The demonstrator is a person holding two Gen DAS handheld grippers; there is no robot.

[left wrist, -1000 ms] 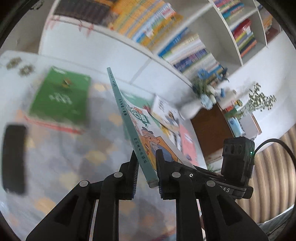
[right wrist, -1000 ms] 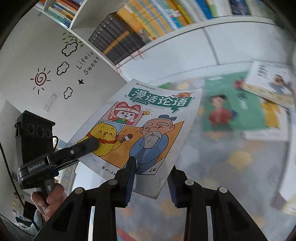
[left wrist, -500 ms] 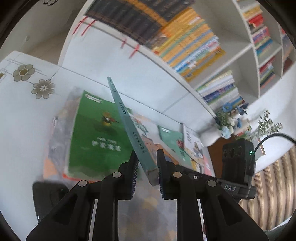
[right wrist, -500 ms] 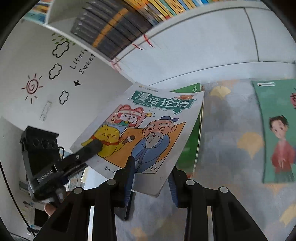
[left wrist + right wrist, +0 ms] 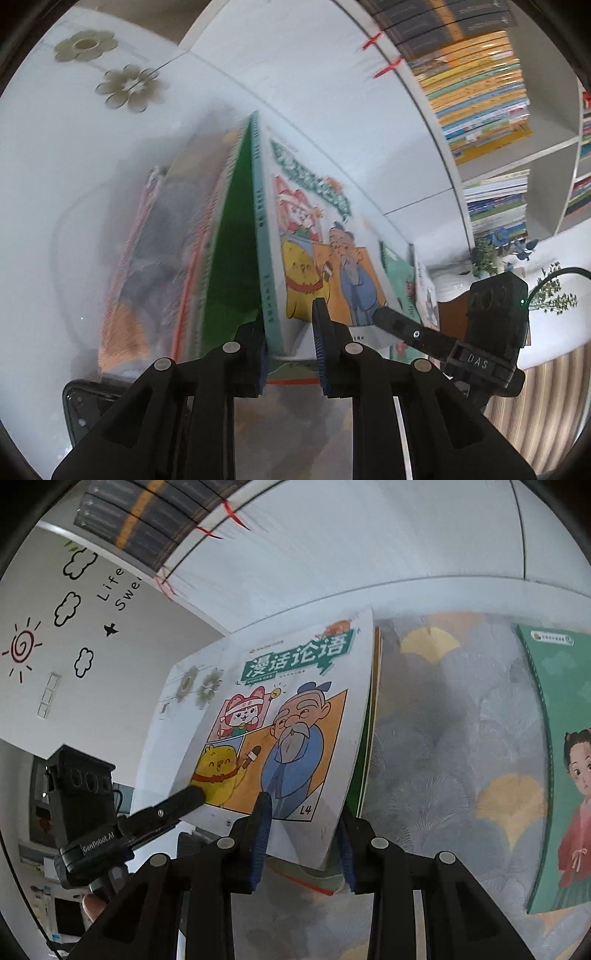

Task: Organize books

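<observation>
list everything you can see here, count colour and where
comic book: 1, white cover with cartoon sage, held over the green book stack
green book: 1, atop the stack under it
girl-cover book: 1, teal-green, flat on the mat to the right
mat: 1, grey with yellow leaves
phone: 1, black, beside the stack
bookshelf: 1, white, behind
left claw: black, shut on comic book spine
right claw: black, shut on comic book edge

White bookshelf (image 5: 546, 155) packed with colourful spines, a white wall (image 5: 74, 686) with doodle decals, and striped upholstery (image 5: 546, 406) in daylight
</observation>
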